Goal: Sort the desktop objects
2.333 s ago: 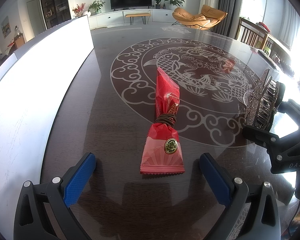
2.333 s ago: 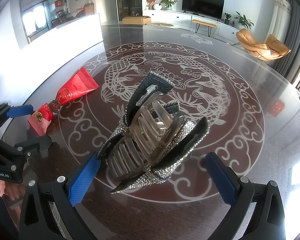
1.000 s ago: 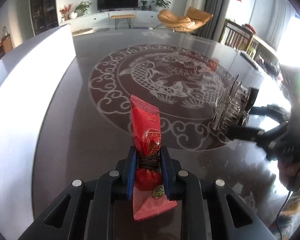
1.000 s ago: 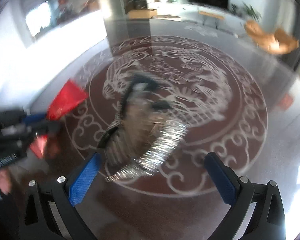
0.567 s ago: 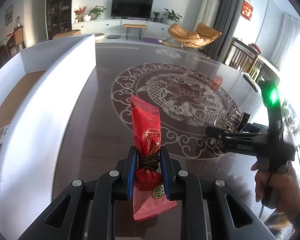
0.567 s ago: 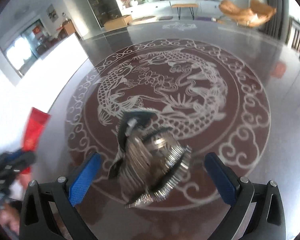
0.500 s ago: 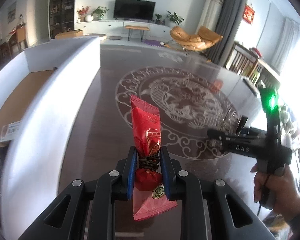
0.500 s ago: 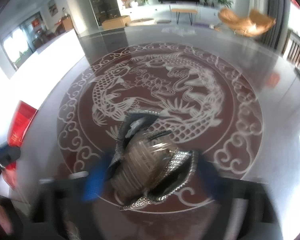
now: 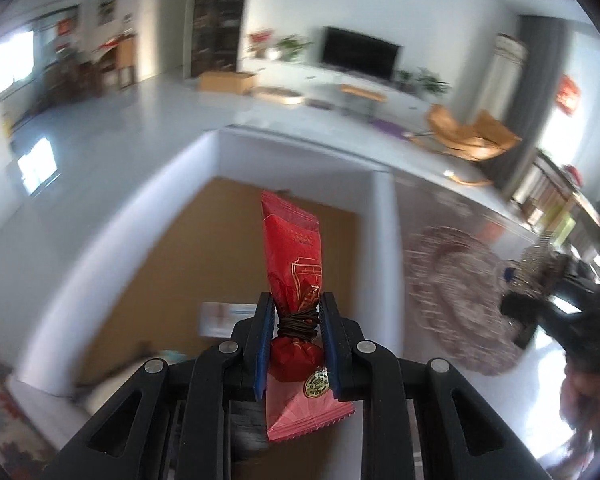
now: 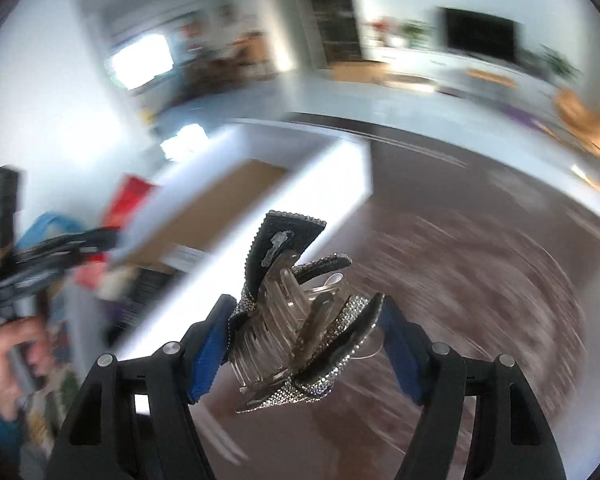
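Observation:
A red snack packet with a dark hair tie wound round its waist hangs over the brown floor of a white-walled box. My left gripper is shut on it at the tie. In the right wrist view my right gripper is shut on a rhinestone hair claw, with both blue pads against its sides. The claw is in the air above the dark table, just right of the box wall. The left gripper shows blurred at the far left of that view with the red packet.
The dark table with a pale fish pattern spreads to the right of the box. A white label and some dark items lie at the box's near end. A person's hand holds the left gripper.
Both grippers have risen off the table and swung left to the white box. The right gripper's jaws have closed on the hair claw; the left keeps its hold on the packet.

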A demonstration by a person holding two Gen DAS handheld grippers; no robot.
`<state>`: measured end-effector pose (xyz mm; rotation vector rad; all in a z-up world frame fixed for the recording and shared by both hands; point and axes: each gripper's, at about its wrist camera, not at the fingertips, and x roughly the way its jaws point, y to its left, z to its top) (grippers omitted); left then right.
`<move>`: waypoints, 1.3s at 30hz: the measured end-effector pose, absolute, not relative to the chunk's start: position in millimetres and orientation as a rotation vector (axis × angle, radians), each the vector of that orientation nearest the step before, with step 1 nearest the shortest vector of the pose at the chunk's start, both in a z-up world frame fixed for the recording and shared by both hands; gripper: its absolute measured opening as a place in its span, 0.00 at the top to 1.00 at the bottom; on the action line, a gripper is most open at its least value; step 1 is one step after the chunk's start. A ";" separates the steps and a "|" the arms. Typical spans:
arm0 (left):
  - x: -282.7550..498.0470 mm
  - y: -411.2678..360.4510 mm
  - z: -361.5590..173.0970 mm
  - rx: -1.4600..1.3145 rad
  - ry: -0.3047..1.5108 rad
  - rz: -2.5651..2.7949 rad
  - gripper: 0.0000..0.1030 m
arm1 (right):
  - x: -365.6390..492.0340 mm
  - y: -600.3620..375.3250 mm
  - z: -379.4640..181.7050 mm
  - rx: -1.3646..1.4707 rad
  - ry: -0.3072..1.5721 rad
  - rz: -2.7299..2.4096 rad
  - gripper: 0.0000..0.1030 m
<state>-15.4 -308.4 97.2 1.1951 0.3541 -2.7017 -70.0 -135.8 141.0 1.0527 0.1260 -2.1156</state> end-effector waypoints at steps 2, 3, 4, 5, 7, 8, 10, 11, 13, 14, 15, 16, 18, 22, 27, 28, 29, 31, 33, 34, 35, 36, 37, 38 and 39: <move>-16.6 -342.6 83.9 1.231 0.386 -2.614 0.78 | -61.7 -193.3 145.5 1.028 0.177 -2.007 0.31; -16.9 -351.8 77.7 1.248 0.397 -2.588 0.78 | -56.6 -216.7 145.2 1.023 0.208 -1.963 0.31; -18.0 -361.3 69.4 1.273 0.406 -2.556 0.78 | -52.8 -238.9 140.5 1.026 0.244 -1.921 0.31; -18.8 -371.4 57.9 1.308 0.416 -2.519 0.78 | -47.4 -260.4 133.3 1.038 0.281 -1.885 0.30; -20.3 -384.9 37.8 1.368 0.447 -2.452 0.78 | -46.9 -297.0 113.9 1.094 0.335 -1.815 0.30; -21.4 -388.8 31.6 1.386 0.457 -2.422 0.77 | -49.9 -306.2 106.5 1.121 0.353 -1.792 0.30; -20.9 -394.8 21.7 1.395 0.490 -2.379 0.71 | -54.7 -324.9 90.0 1.181 0.395 -1.759 0.22; -19.7 -397.3 19.5 1.385 0.526 -2.377 0.58 | -56.2 -328.3 87.1 1.188 0.396 -1.756 0.09; -15.4 -397.3 22.5 1.343 0.555 -2.384 0.35 | -61.1 -332.3 86.1 1.195 0.403 -1.770 0.04; -12.6 -396.2 26.2 1.302 0.547 -2.393 0.31 | -64.2 -332.0 88.7 1.198 0.403 -1.782 0.04; -10.0 -395.1 29.4 1.275 0.544 -2.403 0.31 | -63.7 -330.5 92.2 1.197 0.400 -1.787 0.04; -7.7 -393.2 32.9 1.252 0.544 -2.410 0.30 | -65.5 -326.2 97.2 1.190 0.396 -1.798 0.04; -5.0 -385.3 41.7 1.208 0.547 -2.409 0.18 | -78.0 -315.5 103.3 1.182 0.401 -1.817 0.01; -5.2 -368.5 45.7 1.223 0.595 -2.358 0.00 | -79.7 -300.2 110.9 1.174 0.465 -1.871 0.00; 10.1 -338.6 66.7 1.090 0.412 -2.283 0.00 | -75.1 -282.9 113.4 1.163 0.506 -1.896 0.00; 11.5 -333.7 69.8 1.076 0.408 -2.273 0.00 | -71.4 -280.0 116.7 1.157 0.507 -1.899 0.00; 12.6 -330.1 72.9 1.073 0.416 -2.266 0.00 | -69.8 -277.0 118.9 1.150 0.507 -1.902 0.00; 12.8 -327.2 77.1 1.069 0.434 -2.257 0.00 | -67.8 -273.3 121.0 1.141 0.503 -1.908 0.00; 13.2 -323.5 81.0 1.048 0.440 -2.235 0.00 | -69.1 -271.5 121.7 1.133 0.496 -1.913 0.00; 12.6 -325.6 80.5 1.043 0.441 -2.224 0.00 | -67.4 -270.3 124.0 1.126 0.495 -1.919 0.00; 14.2 -324.8 81.7 1.023 0.439 -2.195 0.00 | -66.9 -269.6 124.6 1.122 0.496 -1.920 0.00; 15.2 -323.2 81.4 0.996 0.440 -2.173 0.00 | -66.1 -269.0 125.4 1.120 0.497 -1.920 0.00; 20.6 -323.4 82.6 0.964 0.455 -2.166 0.00 | -65.6 -269.5 125.0 1.119 0.500 -1.921 0.00; 25.5 -324.4 83.3 0.940 0.492 -2.182 0.00 | -65.5 -269.8 123.7 1.119 0.504 -1.921 0.00; 27.5 -324.6 83.4 0.940 0.510 -2.193 0.00 | -65.7 -270.2 122.3 1.120 0.506 -1.919 0.00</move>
